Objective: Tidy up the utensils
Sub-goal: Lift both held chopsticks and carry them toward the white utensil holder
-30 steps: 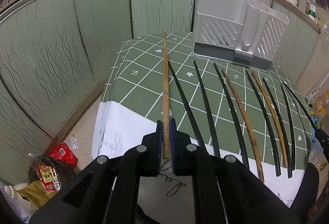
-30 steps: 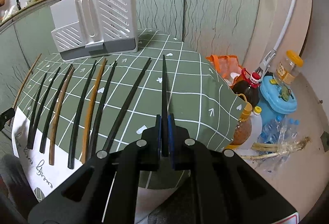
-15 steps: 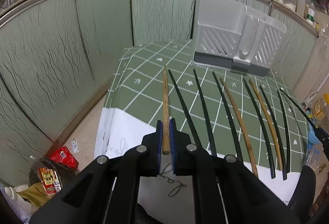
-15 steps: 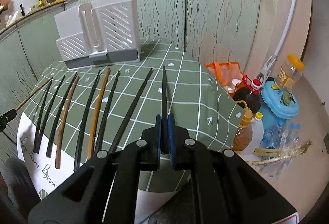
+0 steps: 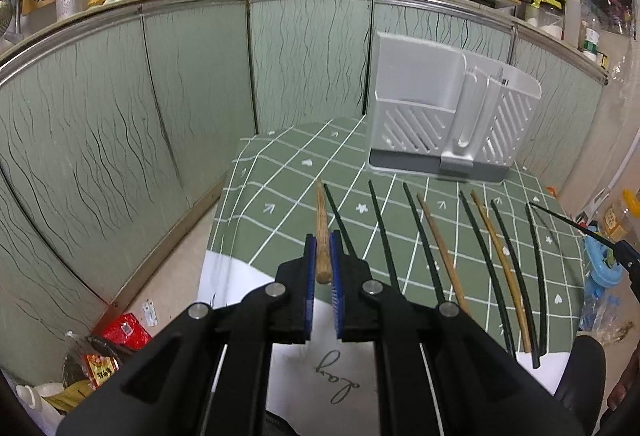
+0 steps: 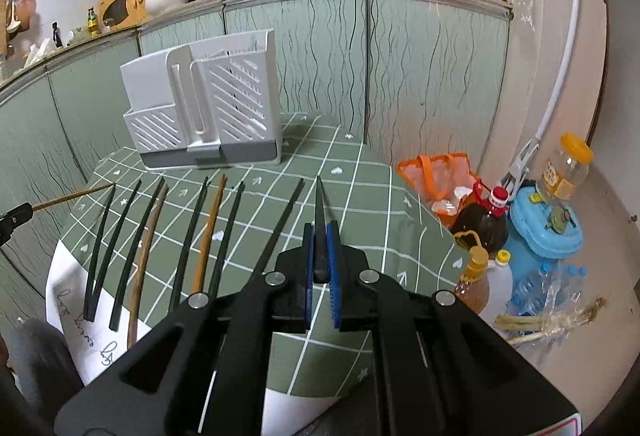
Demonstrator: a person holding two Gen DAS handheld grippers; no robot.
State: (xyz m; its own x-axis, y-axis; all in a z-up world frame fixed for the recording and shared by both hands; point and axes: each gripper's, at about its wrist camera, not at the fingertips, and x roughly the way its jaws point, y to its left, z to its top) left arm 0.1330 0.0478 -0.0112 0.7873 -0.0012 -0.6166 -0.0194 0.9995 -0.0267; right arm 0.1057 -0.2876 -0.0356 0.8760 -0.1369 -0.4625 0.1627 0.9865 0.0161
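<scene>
I see the green grid-patterned tabletop [image 5: 280, 172] first, the white slotted plastic utensil rack [image 5: 448, 116] at its far end. A row of dark and wooden chopsticks [image 5: 436, 248] lies before it. My left gripper [image 5: 323, 264] fingers clench a brown wooden chopstick [image 5: 321, 220]; right gripper [image 6: 320, 256] fingers clamp a black chopstick [image 6: 319, 212], both raised off the cloth.

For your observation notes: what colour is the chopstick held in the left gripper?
Brown wooden chopstick, shown best in the left wrist view.

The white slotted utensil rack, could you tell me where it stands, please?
The white slotted utensil rack stands upright at the green checked tablecloth's far edge, beyond the chopstick row.
</scene>
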